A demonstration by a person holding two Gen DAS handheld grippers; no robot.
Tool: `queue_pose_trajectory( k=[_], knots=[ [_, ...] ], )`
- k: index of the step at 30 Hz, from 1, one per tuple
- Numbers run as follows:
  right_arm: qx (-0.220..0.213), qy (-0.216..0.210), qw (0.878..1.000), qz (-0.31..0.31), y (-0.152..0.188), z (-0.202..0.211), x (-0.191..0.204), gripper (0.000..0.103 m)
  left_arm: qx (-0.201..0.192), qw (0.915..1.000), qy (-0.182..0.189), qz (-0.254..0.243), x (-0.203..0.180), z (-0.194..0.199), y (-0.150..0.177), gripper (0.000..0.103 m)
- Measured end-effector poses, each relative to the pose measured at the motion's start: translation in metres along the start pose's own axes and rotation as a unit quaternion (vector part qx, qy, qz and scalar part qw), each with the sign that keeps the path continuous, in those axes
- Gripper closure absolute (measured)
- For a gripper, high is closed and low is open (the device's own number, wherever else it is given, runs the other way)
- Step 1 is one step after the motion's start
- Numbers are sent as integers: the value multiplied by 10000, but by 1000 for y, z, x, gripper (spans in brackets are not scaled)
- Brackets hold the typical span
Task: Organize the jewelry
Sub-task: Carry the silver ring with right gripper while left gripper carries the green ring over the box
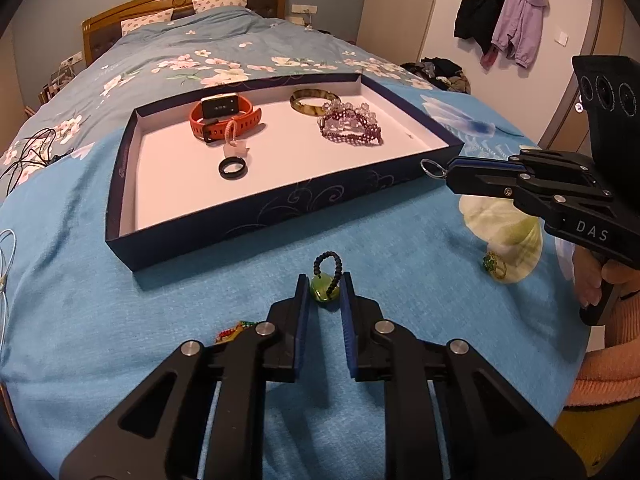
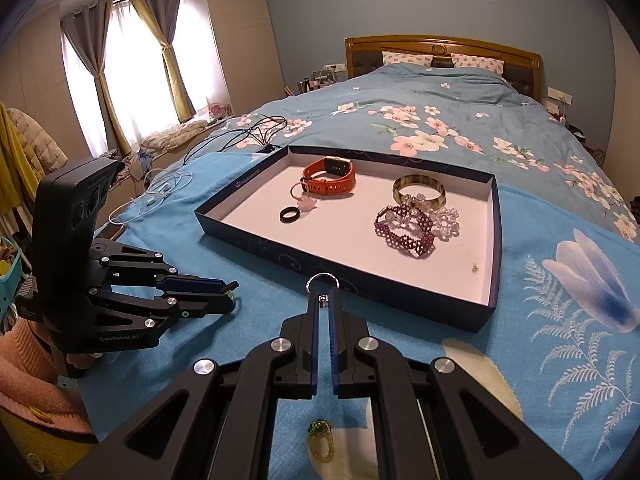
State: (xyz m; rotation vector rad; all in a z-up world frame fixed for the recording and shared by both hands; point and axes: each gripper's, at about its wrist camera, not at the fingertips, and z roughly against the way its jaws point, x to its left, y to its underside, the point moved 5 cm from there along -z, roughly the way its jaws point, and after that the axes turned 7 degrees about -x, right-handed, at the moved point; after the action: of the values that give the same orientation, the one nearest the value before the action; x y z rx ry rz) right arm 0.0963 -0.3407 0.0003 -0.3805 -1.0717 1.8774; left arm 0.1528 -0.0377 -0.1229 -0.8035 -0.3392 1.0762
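A: Where do the claws sit relative to the tray (image 1: 256,216)?

B: Both hover over the blue blanket (image 1: 120,320) on the bed, on the tray's near side. The right claw (image 2: 324,294) is pinched closed on a small silver key ring (image 2: 322,278), held just short of the tray's front wall. The left claw (image 1: 325,280) is partly open, its fingers on either side of a green pendant (image 1: 323,290) with a black beaded loop; whether they press it cannot be told.

A: What does one view show that the other misses?

B: The right wrist view shows a green beaded ring (image 2: 320,434) beneath the right claw; the left wrist view shows a colourful beaded piece (image 1: 234,330) beside the left claw.

A: And inside the tray?

B: An orange watch (image 2: 330,178), a purple beaded bracelet (image 2: 406,234), a clear bead bracelet (image 2: 446,220), a horn-coloured bangle (image 2: 418,190), a pink charm (image 2: 306,204) and a black ring (image 2: 289,214).
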Motion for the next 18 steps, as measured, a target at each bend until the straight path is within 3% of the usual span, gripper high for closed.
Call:
queue_pose_trajectory(
  k=[18],
  knots=[
    [-270, 123, 9995, 70, -28, -2, -15, 100, -675, 9976, -123, 44, 11, 22, -46, 87]
  ],
)
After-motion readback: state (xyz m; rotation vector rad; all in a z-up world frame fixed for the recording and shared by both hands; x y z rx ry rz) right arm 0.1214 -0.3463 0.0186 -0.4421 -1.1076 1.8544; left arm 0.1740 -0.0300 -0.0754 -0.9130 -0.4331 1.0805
